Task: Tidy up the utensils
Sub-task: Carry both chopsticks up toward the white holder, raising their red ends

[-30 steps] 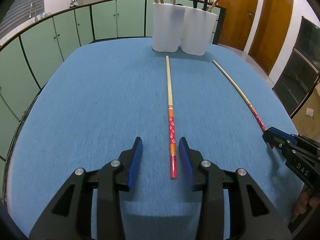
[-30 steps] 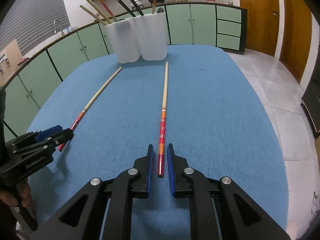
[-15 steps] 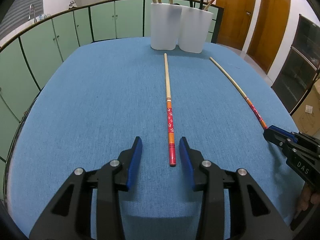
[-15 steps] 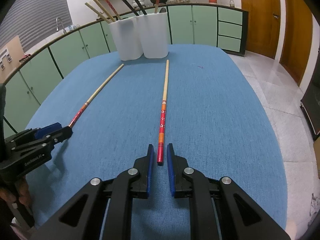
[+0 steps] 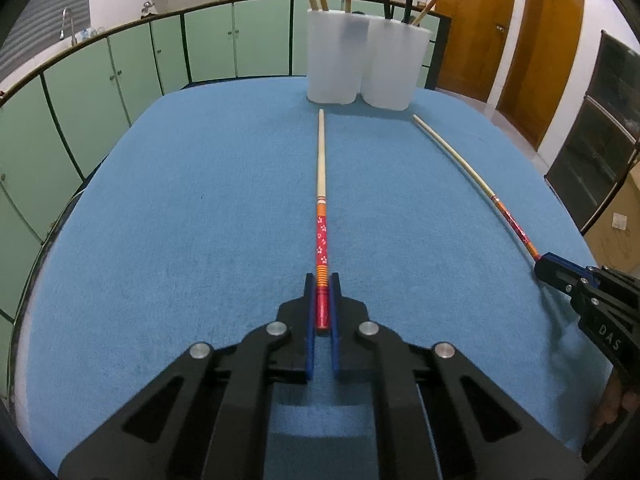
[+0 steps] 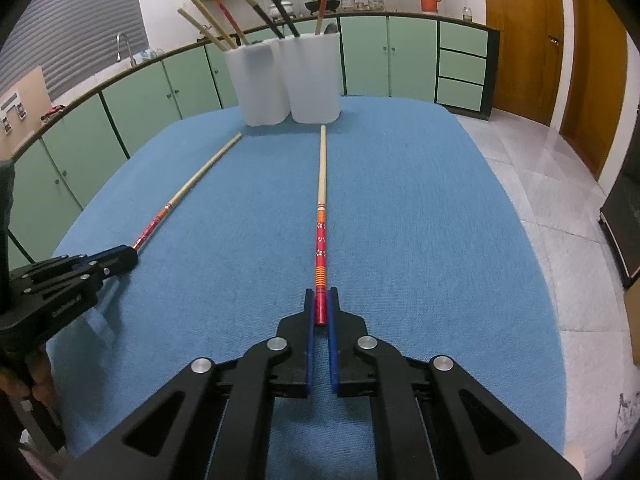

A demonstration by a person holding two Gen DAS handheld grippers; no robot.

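Chopsticks lie on the blue table point(image 5: 200, 240): from the left wrist, the left gripper point(image 5: 322, 296) clamps one chopstick point(image 5: 321, 184). From the right wrist, the right gripper point(image 6: 321, 304) clamps the other chopstick point(image 6: 321, 184). Next, I'd judge, both lift toward the white holders point(image 6: 288, 80).

We read white letters "DAS" on the black body of the right gripper point(image 5: 557, 270) at the near right of the left wrist view, small print on the left gripper point(image 6: 120, 260) too blurred to make out

My blue-clothed table point(image 5: 180, 240) carries two chopsticks point(image 5: 321, 184) point(image 5: 460, 160) at centre and right, two white holders point(image 5: 336, 64) point(image 5: 394, 68) at top.
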